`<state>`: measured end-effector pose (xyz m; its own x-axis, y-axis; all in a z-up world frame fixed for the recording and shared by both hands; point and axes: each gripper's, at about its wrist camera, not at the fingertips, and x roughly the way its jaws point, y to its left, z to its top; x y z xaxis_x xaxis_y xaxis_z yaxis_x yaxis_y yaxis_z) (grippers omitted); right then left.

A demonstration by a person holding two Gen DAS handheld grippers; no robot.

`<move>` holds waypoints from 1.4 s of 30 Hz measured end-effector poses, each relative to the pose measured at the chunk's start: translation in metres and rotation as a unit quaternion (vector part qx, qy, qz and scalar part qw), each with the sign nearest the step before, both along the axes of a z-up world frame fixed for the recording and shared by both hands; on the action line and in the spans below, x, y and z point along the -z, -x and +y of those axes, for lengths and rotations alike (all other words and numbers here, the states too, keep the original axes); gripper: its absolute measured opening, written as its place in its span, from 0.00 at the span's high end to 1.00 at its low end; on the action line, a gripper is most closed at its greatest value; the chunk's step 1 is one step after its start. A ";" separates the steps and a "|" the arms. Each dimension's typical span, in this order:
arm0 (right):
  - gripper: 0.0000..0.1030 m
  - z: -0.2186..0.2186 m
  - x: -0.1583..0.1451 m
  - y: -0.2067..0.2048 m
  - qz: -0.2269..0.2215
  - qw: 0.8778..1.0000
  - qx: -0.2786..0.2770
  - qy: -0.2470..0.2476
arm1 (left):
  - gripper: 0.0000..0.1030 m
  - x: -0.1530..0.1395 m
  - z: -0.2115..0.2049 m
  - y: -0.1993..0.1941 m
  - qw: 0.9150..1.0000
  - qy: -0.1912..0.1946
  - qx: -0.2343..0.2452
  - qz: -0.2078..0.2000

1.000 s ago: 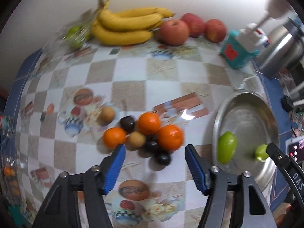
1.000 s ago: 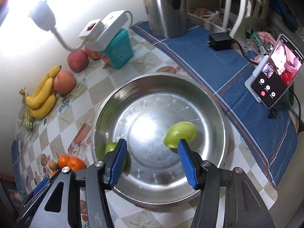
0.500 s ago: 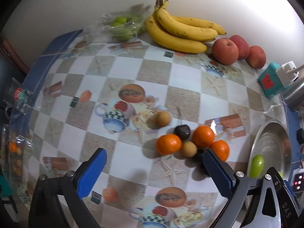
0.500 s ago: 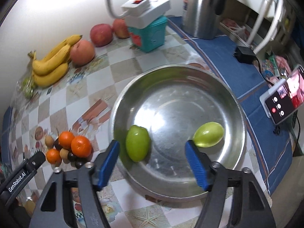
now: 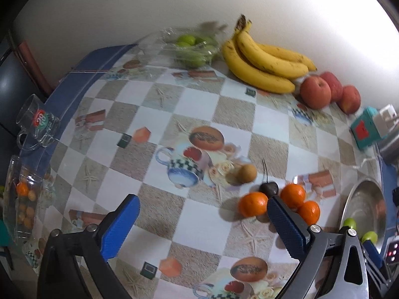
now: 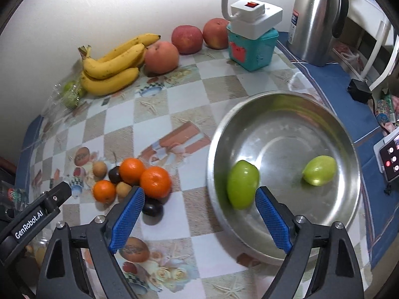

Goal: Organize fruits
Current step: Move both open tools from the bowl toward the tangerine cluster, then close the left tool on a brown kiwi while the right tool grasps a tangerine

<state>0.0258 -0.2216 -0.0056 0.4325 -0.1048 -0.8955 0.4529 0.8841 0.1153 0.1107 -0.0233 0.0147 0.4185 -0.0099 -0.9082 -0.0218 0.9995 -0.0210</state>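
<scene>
Fruits lie sorted on a checked tablecloth (image 6: 159, 114): two green ones (image 6: 242, 184) in a steel bowl (image 6: 324, 114), oranges (image 6: 155, 182) clustered beside it, bananas (image 6: 112, 62) and apples (image 6: 161, 57) by the wall. The right gripper (image 6: 199, 214), jaws just opening, and the left gripper (image 5: 203, 220), spread wide, hold nothing.

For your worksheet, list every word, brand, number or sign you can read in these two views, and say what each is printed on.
"GenRobot.AI": on the left tongs body, right wrist view.
Steel flask label: red print, too blurred to read.
Glass mug logo: red and green, unreadable.
Phone screen: call icons only, no readable words.
</scene>
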 end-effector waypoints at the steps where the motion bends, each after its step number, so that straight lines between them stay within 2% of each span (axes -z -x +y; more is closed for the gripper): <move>1: 0.12 0.001 0.001 -0.001 -0.001 1.000 -0.001 -0.003 | 0.00 -0.001 0.002 0.000 1.000 0.000 -0.001 -0.006; 5: 0.12 0.003 0.004 -0.004 -0.007 1.000 0.002 -0.017 | 0.00 -0.006 0.004 -0.001 1.000 0.006 0.003 -0.024; 9: 0.12 0.008 0.006 -0.007 -0.010 1.000 -0.005 -0.017 | 0.00 -0.008 0.006 -0.003 0.999 0.024 0.012 -0.026; 14: 0.12 0.012 0.008 -0.011 -0.014 0.999 -0.014 -0.034 | 0.00 -0.008 0.008 -0.004 0.999 0.029 0.023 -0.029; 18: 0.12 0.009 0.010 -0.012 -0.014 0.999 -0.011 -0.047 | 0.00 -0.007 0.014 -0.008 0.998 0.050 0.019 -0.018; 24: 0.12 0.011 0.015 -0.017 -0.006 0.999 -0.018 -0.035 | 0.01 0.001 0.014 -0.013 0.997 0.076 0.031 0.000; 28: 0.12 0.008 0.014 -0.019 -0.029 0.998 -0.017 -0.058 | 0.02 0.011 0.010 -0.018 0.994 0.096 0.042 0.020; 31: 0.12 0.009 0.013 -0.022 -0.034 0.998 -0.017 -0.057 | 0.08 0.017 0.007 -0.022 0.993 0.101 0.047 0.030; 33: 0.15 0.011 0.013 -0.024 -0.037 0.997 -0.019 -0.058 | 0.11 0.022 0.006 -0.026 0.992 0.111 0.048 0.037; 35: 0.24 0.012 0.014 -0.027 -0.034 0.997 -0.024 -0.061 | 0.12 0.025 0.007 -0.030 0.991 0.115 0.048 0.040; 39: 0.29 0.014 0.021 -0.034 -0.024 0.997 -0.025 -0.063 | 0.20 0.030 0.006 -0.038 0.990 0.122 0.052 0.041; 42: 0.38 0.015 0.028 -0.039 -0.012 0.997 -0.029 -0.067 | 0.22 0.033 0.003 -0.045 0.990 0.124 0.058 0.039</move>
